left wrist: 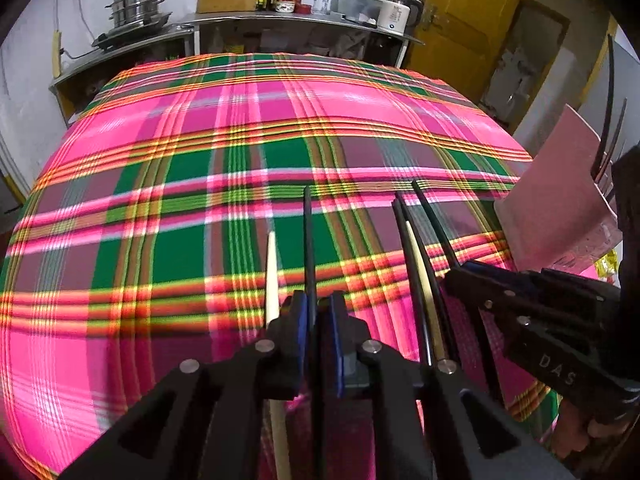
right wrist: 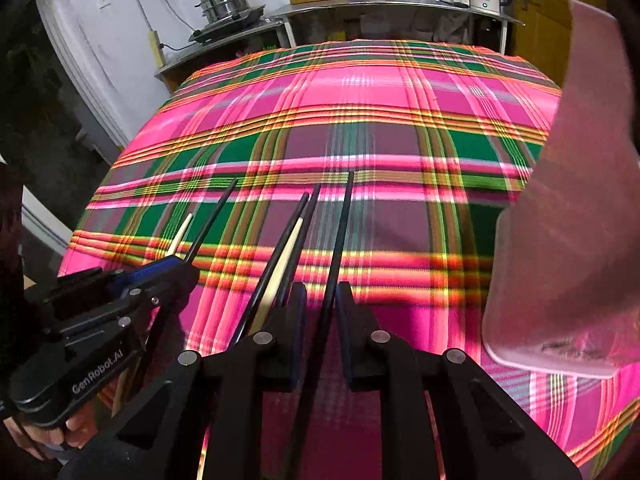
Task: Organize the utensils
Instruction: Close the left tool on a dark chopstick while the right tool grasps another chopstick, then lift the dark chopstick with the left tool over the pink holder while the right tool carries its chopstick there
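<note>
Black plastic jaws of the left gripper sit nearly closed, blue pads pinching one slim black chopstick. Beyond spreads the plaid cloth, woven pink and green, draped smooth over the table. Frosted pink holder, rounded and stiff, stands at the right. Right gripper clasps another black chopstick; pale wooden sticks lie beside it.

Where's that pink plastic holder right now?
The pink holder stands on the plaid tablecloth at the right edge of both views, just right of the right gripper and its black chopstick.
</note>
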Demonstrator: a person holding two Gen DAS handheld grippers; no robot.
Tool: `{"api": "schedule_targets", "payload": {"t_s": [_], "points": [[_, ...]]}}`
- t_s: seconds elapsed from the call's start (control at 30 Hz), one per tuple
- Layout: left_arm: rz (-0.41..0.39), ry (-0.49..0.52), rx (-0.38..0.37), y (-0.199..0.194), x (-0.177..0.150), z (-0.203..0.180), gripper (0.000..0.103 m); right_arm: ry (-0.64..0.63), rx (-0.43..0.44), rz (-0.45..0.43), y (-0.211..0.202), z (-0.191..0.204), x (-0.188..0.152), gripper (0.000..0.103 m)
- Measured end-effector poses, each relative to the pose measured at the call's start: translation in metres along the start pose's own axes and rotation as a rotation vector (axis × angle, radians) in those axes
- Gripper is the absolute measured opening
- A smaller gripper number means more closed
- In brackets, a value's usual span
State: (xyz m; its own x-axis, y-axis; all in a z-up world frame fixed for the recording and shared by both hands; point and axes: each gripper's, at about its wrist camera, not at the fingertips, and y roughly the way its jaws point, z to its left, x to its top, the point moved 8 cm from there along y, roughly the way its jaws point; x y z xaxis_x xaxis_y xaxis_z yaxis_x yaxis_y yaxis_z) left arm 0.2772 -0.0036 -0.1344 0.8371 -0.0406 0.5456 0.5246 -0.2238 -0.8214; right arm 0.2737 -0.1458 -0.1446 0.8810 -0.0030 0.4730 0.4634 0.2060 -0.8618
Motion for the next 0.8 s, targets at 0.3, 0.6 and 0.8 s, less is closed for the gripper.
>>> {"api": "schedule_targets", "payload": {"t_s": [0.3, 0.6, 0.8], "points": [[0.016, -0.007, 0.002, 0.004, 0.008, -0.001, 0.006, -0.006, 0.006, 0.006, -0.004, 0.000, 0.000, 0.006], [-0.064, -0.044, -0.039, -0.043, 0.011, -0.005, 0.006, -0.015, 0.068, -0.072, -0.049, 0.008, 0.001, 0.005], [-0.128, -0.045, -0.056, -0.085, 0.013, -0.014, 0.006, -0.020, 0.097, -0.138, -0.090, 0.010, 0.000, 0.005]]}}
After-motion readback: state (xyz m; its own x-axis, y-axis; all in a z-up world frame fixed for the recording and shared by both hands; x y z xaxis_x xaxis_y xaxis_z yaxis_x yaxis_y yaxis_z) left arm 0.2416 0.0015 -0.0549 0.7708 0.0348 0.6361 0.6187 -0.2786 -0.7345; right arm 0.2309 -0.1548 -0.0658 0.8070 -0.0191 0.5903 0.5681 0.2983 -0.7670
